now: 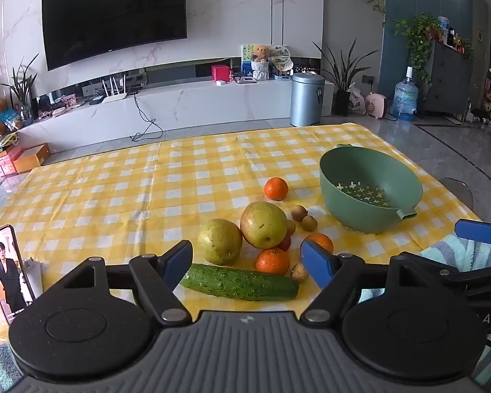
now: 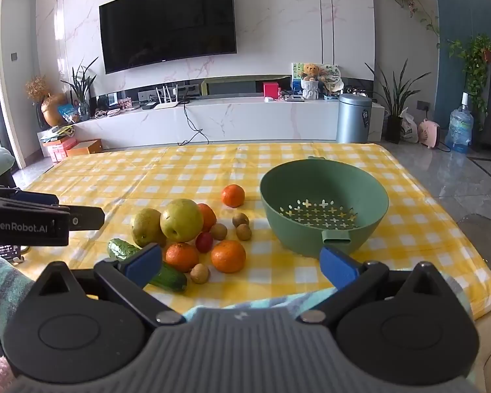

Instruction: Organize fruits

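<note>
A pile of fruit lies on the yellow checked tablecloth [image 1: 114,190]: two yellow-green pears [image 1: 263,225] [image 2: 181,219], several oranges [image 1: 276,188] [image 2: 228,255], small brown longans [image 1: 299,212], a small red fruit [image 2: 204,241] and a cucumber [image 1: 240,282] [image 2: 167,277]. An empty green colander bowl [image 1: 370,190] [image 2: 324,206] stands to the right of the pile. My left gripper [image 1: 250,263] is open, just before the cucumber. My right gripper [image 2: 242,263] is open, near the table's front edge, between pile and bowl.
A phone [image 1: 6,270] stands at the table's left front. A teal towel [image 1: 468,252] lies at the front right. Beyond the table are a TV [image 1: 114,16], a white media bench and a metal bin [image 1: 307,98].
</note>
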Demonstrator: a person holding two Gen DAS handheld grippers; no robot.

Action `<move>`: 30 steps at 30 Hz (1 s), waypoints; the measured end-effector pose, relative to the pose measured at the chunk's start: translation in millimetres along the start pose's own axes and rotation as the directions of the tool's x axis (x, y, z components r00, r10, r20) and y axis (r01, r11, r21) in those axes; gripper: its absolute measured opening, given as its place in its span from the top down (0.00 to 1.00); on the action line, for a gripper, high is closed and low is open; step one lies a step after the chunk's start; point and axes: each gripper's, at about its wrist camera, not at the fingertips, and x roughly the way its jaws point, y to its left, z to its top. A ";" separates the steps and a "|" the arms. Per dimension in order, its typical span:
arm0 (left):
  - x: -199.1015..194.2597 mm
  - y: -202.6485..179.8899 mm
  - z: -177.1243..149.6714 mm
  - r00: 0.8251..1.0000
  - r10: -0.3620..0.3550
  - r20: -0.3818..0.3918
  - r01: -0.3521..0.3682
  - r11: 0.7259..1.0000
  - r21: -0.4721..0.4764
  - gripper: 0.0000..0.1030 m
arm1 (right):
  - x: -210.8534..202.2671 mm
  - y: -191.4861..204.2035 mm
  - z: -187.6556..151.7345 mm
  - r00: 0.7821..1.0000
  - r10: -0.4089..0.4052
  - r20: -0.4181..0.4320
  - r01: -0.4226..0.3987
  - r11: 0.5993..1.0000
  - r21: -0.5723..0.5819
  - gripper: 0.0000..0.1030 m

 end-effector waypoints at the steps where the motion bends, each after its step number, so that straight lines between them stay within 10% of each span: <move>1: 0.1 0.1 0.1 1.000 -0.001 -0.001 0.001 1.000 -0.002 0.14 | -0.3 -0.2 0.1 1.000 0.001 0.001 -0.001 1.000 0.002 0.04; 30: 1.0 -2.0 -2.5 1.000 -0.019 -0.020 0.019 1.000 -0.008 0.18 | -0.2 -1.8 0.2 1.000 -0.008 -0.007 0.008 1.000 0.020 0.04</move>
